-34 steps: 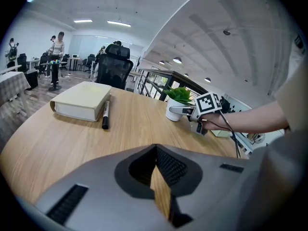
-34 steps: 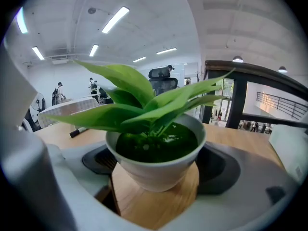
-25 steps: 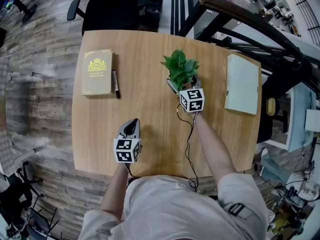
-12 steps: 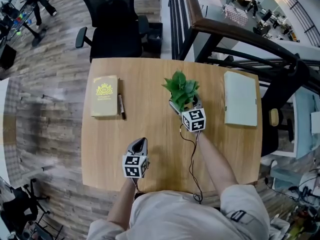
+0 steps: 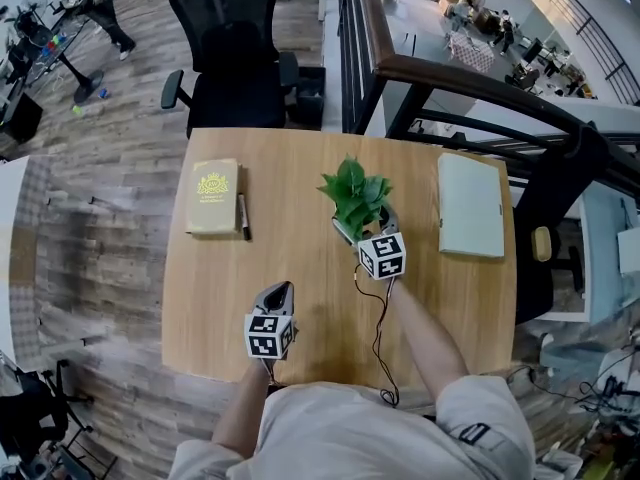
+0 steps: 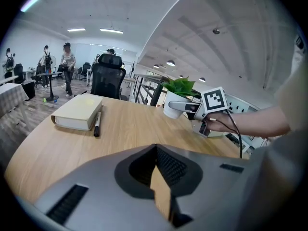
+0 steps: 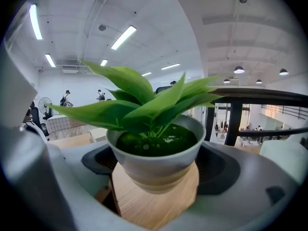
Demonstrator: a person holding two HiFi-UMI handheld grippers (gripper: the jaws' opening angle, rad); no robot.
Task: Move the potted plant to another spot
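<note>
Over table (image 5: pixel 220 288), right claw (image 5: pixel 365 230) clasping potted plant (image 5: pixel 353 194)

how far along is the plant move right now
Done: the right gripper has its jaws shut on the small green-leafed plant in a white pot. In hand: the pot is held near the middle of the wooden table; whether it is lifted is unclear. Still to do: set it down elsewhere and release. The left gripper is idle, jaws shut.
</note>
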